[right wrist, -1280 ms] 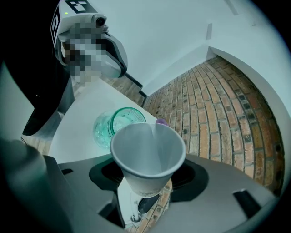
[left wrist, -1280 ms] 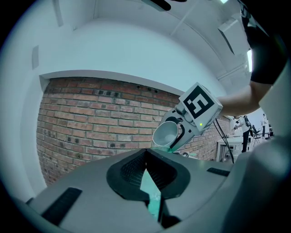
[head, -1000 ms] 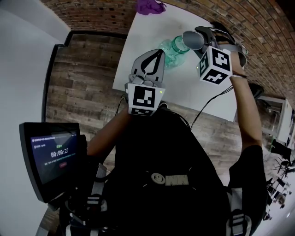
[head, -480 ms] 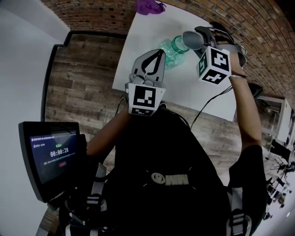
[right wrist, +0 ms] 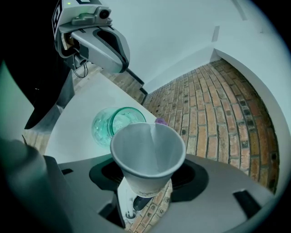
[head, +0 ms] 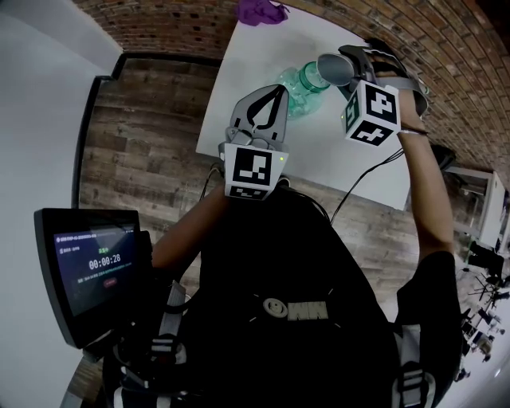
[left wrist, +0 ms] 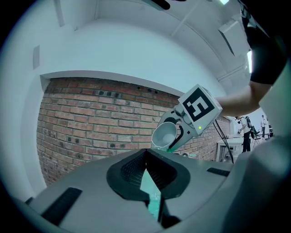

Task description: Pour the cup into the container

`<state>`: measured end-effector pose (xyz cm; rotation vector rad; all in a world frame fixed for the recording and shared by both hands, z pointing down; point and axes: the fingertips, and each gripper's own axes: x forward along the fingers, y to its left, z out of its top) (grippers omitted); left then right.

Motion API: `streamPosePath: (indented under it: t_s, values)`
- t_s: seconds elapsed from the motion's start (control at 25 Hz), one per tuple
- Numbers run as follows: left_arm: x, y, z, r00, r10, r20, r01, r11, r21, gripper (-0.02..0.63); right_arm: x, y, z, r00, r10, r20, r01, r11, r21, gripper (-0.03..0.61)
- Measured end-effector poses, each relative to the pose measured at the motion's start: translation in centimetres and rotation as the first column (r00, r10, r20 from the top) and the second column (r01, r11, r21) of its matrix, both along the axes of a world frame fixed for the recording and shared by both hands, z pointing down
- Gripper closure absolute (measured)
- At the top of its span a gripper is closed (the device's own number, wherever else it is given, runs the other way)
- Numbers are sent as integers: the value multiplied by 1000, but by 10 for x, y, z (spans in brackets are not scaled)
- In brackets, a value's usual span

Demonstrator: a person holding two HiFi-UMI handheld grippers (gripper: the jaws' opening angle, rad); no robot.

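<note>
A green glass jar [head: 296, 86] stands on the white table [head: 351, 151], its open mouth upward in the right gripper view [right wrist: 116, 125]. My right gripper [head: 344, 70] is shut on a white paper cup [head: 331, 67], tilted over the jar's mouth. The cup [right wrist: 148, 152] looks empty inside, and it also shows in the left gripper view [left wrist: 163, 135] above the jar's rim [left wrist: 169, 148]. My left gripper [head: 278, 92] points level with its fingertips together beside the jar. A green sliver shows through its narrow gap [left wrist: 152, 182].
A purple cloth [head: 259, 11] lies at the table's far edge. A black screen [head: 92, 267] on a stand is at the lower left, above the wooden floor. A brick wall runs behind the table. The right gripper's cable hangs over the table's near edge.
</note>
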<state>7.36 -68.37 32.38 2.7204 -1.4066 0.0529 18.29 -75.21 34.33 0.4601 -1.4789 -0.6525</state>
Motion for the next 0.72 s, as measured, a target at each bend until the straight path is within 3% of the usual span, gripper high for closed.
streamPosePath:
  t_s: [0.72]
  values:
    - [0, -1, -2, 1000, -2, -1, 2, 1000, 5, 612, -2, 0, -1, 1000, -5, -2, 5, 1000, 4, 305]
